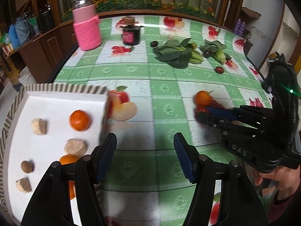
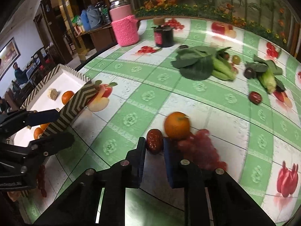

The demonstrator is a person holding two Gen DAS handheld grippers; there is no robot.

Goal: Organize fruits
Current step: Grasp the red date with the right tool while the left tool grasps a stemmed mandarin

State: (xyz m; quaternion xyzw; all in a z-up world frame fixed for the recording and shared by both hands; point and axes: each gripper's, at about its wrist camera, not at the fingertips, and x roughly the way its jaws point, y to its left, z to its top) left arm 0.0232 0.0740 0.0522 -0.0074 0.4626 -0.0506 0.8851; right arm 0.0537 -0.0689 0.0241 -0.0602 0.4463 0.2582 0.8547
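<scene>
White-floored and chevron-striped, the tray [image 1: 56, 101] at far left holds an orange [image 1: 79, 120] and several pale lumps too blurred to name; a second orange [image 1: 68, 159] is half hidden behind the left gripper [image 1: 144, 156], whose jaws stand wide apart over the green checked tablecloth [image 1: 150, 71]. Right of centre, the right gripper [image 2: 154, 146] has its jaws closed against a red date [image 2: 153, 141], touching a loose orange [image 2: 177, 125] just beside it. Blurred leafy greens [image 2: 195, 64] lie beyond; further dark fruits [image 2: 255, 97] sit at right.
</scene>
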